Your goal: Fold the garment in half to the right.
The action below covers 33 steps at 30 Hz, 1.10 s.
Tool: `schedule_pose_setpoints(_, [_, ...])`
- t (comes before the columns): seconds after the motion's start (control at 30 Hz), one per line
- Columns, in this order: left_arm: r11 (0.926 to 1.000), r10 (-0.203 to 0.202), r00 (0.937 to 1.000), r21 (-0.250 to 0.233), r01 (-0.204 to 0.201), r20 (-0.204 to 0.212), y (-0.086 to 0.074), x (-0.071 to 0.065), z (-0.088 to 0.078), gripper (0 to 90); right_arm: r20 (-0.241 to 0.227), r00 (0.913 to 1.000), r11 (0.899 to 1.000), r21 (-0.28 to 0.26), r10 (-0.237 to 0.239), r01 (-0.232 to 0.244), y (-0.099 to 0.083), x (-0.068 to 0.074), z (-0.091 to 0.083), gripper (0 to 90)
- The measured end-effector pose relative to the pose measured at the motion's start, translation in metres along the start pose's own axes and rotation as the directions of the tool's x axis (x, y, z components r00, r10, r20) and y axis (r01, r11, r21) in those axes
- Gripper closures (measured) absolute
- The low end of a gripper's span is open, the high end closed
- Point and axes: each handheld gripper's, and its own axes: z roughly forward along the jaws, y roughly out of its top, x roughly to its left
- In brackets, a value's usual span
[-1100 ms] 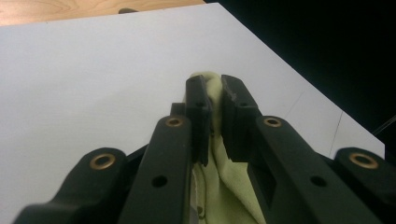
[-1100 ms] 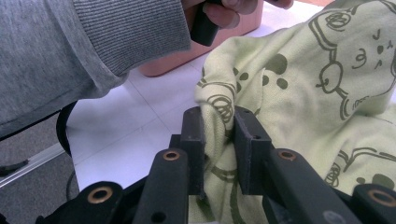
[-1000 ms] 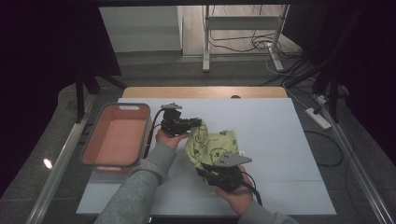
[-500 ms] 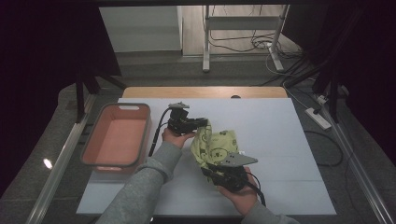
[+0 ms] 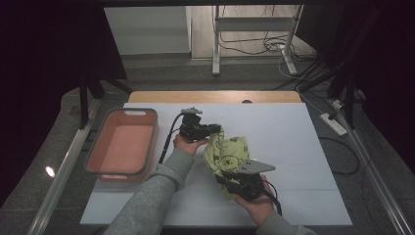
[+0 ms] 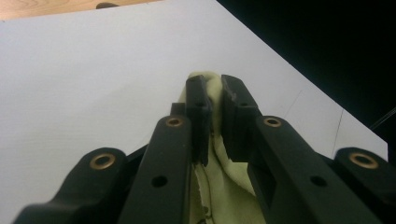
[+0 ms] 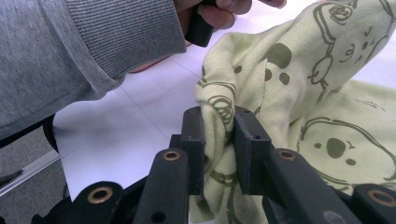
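Both grippers are clamped on one cloth [image 5: 226, 155], and we start with the nearer. Low and right of centre in the high view, our right gripper [image 5: 226, 180] bites a fold at the cloth's near end; in the right gripper view [image 7: 219, 140] its pads squeeze that printed, pale green fold between them. Our right hand [image 5: 254, 203] comes up from the bottom edge with the palm turned up under the tool, whose grey plate [image 5: 254, 166] rides on top.

Farther up, at frame centre, our left gripper [image 5: 215, 131] pinches the cloth's far end; the left gripper view [image 6: 214, 100] shows a thin ridge of cloth caught between its closed pads. Our left hand [image 5: 188, 144] holds it from below, with the grey sleeve [image 5: 156, 191] running down to the bottom edge and the cable [image 5: 169, 139] looping off to the left.

The cloth hangs bunched between the two tools over the middle of the white table [image 5: 293, 142]. Right of it, the table lies bare out to its right edge, and bare as well up to the wooden strip [image 5: 215, 96] at the far edge. To the left, an orange bin [image 5: 122, 147] sits near the left edge, well apart from the cloth.

Beyond the table we see grey floor, a white stand [image 5: 254, 39] and cords [image 5: 274, 46] at the upper centre, and darkness at both upper corners.
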Motion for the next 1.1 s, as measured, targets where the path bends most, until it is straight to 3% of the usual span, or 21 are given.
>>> schedule_pose_setpoints(1.1, [0.9994, 0.017, 0.9998, 0.031, -0.017, -0.005, 0.005, -0.007, 0.017, 81.5, 0.025, 0.9996, 1.0, -0.001, 0.017, -0.017, -0.006, -0.009, -0.011, 76.4])
